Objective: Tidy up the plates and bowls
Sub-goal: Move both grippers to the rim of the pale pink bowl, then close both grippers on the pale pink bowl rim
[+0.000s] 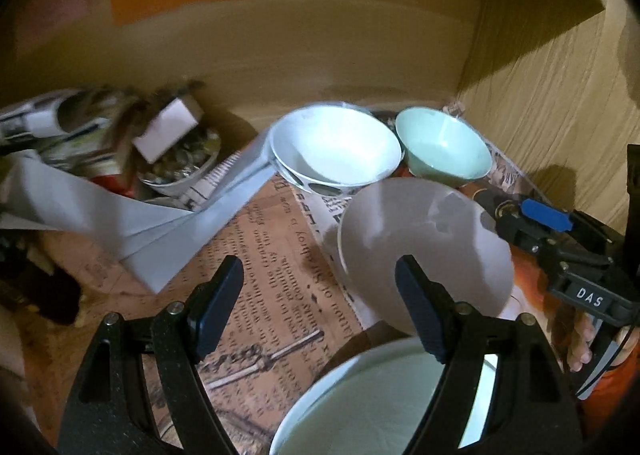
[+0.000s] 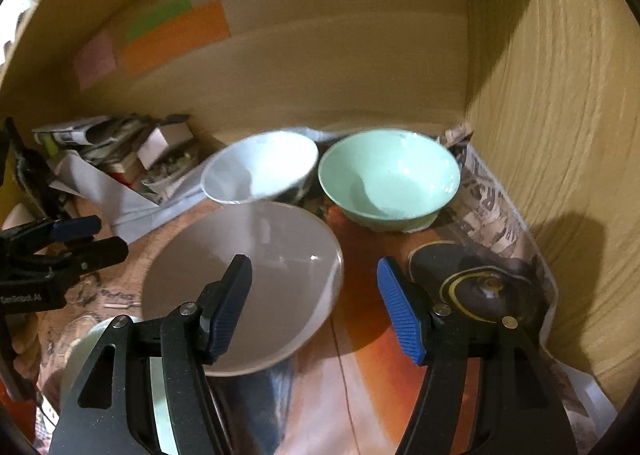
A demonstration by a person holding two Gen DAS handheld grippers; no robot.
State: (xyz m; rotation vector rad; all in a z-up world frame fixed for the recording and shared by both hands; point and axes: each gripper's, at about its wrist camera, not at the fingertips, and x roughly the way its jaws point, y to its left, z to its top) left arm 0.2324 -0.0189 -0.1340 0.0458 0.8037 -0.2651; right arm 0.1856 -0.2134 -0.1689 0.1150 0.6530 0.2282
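A grey-white bowl (image 2: 244, 279) sits tilted on the newspaper-lined shelf; it also shows in the left wrist view (image 1: 424, 247). Behind it stand a white patterned bowl (image 2: 260, 167) (image 1: 336, 147) and a mint green bowl (image 2: 390, 179) (image 1: 444, 143). A pale plate (image 1: 360, 403) lies at the bottom, under my left gripper (image 1: 320, 311), which is open and empty above the newspaper. My right gripper (image 2: 316, 311) is open, its left finger over the grey bowl's inside, its right finger outside the rim. It also shows at the right of the left wrist view (image 1: 520, 223).
A heap of folded papers, a small box and a bowl of odds and ends (image 1: 176, 159) fills the back left. A wooden side wall (image 2: 560, 135) closes the right, a back wall (image 2: 320, 67) with coloured notes the rear. A dark round object (image 2: 476, 283) lies at right.
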